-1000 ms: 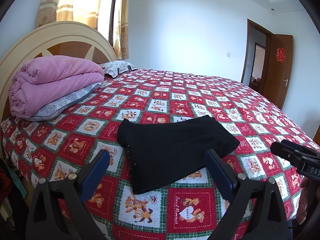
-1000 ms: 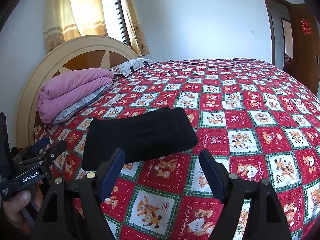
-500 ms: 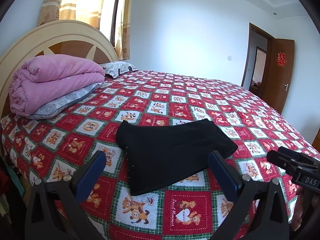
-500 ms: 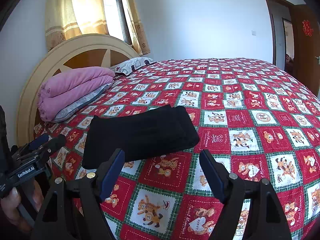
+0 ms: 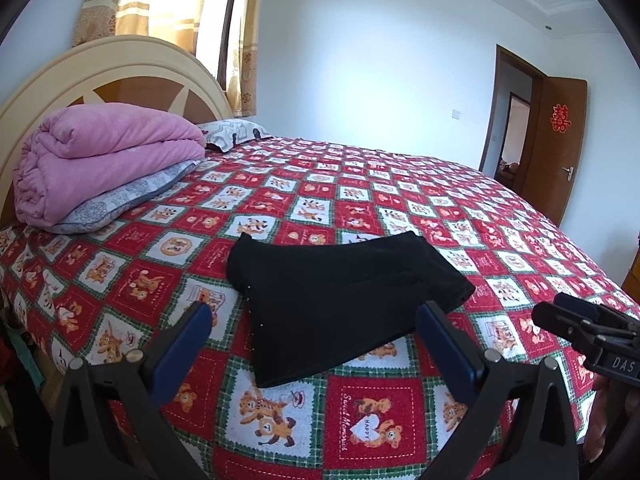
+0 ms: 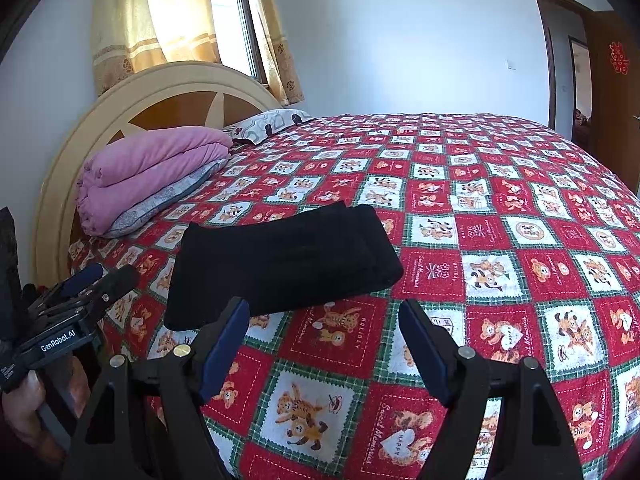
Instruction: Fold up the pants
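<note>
Both tools share one build. The left gripper (image 5: 314,344) has black angular plastic arms, dark blue pads lining its fingers (image 5: 182,346), and silver round screw heads at the pivots. The right gripper (image 6: 324,344) looks the same. At 9 o'clock in the right wrist view, white "GenRobot.AI" lettering marks the left tool's black body; "DAS" shows at 3 o'clock in the left view.

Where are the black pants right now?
The black pants lie folded on the red patchwork bedspread, just beyond both open grippers' fingers, right of the pink blanket by the headboard.
</note>
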Available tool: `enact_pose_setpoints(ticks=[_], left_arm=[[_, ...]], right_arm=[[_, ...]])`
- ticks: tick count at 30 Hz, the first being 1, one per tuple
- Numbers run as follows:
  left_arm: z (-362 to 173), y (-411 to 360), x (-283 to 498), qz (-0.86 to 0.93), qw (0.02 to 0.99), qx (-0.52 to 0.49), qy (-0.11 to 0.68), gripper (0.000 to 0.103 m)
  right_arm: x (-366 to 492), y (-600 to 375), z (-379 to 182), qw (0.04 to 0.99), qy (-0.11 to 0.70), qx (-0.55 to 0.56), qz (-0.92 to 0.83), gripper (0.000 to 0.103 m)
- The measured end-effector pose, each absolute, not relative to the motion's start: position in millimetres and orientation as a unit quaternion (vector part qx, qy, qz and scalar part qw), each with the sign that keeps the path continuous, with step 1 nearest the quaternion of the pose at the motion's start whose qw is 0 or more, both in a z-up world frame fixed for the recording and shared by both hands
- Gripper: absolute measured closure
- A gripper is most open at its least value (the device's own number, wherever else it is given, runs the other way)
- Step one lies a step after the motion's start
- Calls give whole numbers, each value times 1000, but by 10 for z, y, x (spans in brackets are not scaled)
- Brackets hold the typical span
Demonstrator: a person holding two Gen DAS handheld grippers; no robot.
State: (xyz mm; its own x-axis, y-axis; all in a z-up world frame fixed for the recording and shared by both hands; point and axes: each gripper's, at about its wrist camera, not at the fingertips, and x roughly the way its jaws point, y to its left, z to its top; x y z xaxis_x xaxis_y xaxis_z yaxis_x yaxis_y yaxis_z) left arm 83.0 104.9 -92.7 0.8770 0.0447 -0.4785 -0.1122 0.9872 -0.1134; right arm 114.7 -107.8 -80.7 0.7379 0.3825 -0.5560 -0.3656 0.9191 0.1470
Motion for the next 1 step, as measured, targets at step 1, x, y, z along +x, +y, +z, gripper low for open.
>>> enact_pose_setpoints(ticks=[1], left_arm=[[-927, 1041, 834, 37, 966, -69, 245, 0]], right_arm=[[1145, -1082, -810, 932, 301, 14, 201, 25]])
